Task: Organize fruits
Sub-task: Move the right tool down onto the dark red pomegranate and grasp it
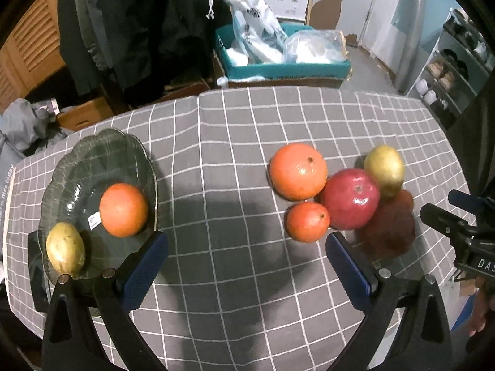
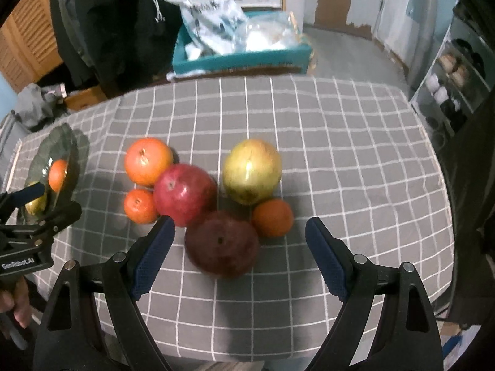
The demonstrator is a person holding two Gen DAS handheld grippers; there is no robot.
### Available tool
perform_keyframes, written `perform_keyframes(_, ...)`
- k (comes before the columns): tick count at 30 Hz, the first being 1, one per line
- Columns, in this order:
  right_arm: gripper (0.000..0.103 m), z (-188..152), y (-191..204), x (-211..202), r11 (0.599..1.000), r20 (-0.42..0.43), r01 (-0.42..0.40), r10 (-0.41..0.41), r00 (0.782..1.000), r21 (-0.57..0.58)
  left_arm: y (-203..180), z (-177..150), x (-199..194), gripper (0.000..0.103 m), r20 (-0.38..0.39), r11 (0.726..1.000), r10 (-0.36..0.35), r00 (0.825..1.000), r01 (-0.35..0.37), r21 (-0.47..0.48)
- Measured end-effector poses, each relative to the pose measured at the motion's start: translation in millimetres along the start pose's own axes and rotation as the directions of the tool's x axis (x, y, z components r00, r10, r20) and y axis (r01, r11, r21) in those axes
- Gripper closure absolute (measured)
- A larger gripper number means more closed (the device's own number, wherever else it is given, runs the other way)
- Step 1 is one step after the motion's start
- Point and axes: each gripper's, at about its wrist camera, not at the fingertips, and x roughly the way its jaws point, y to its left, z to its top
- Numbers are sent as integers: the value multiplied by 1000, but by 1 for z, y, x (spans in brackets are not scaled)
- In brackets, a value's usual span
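**A:** Where does the fruit sit?

**B:** Take the red pomegranate [image 2: 185, 194] as the marker. A large orange [image 2: 148, 161] touches its far-left side, a small orange [image 2: 140, 206] sits at its near-left, and a yellow-green fruit [image 2: 252, 175] stands just to its right. A dark red fruit [image 2: 222, 245] lies just in front of it, with another small orange [image 2: 273, 218] beside that one, under the yellow-green fruit. All rest on the checked cloth of the desk [image 2: 340, 142].

**A:** And the hand-held grippers?

**B:** The right hand-held gripper [image 2: 239, 247] is spread wide and holds nothing; the dark red fruit lies between its blue fingertips [image 2: 154, 256], not touched by either. The left hand-held gripper [image 1: 246, 266] is also wide open and empty, hovering over bare cloth to the near left of the pomegranate, the small orange just beyond its right fingertip.

**A:** Anything already sorted?

**B:** Well to the left of the pomegranate a glass plate [image 1: 102, 151] holds an orange [image 1: 123, 209] and a yellow-green fruit [image 1: 65, 247], slightly apart. The left gripper's left finger is just beside the plate's near rim.
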Motion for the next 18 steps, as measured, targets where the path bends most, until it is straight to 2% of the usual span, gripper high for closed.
perform_keyframes(8, 17, -12, 10, 32, 1000, -92, 11, -12, 996, -22, 0, -8, 27, 1, -67, 1000, 27, 997, -27, 8)
perform_keyframes(18, 17, -16, 13, 62, 1000, -158, 0, -1, 987, -7, -3, -15, 38, 1, -96, 999, 32, 995, -31, 16)
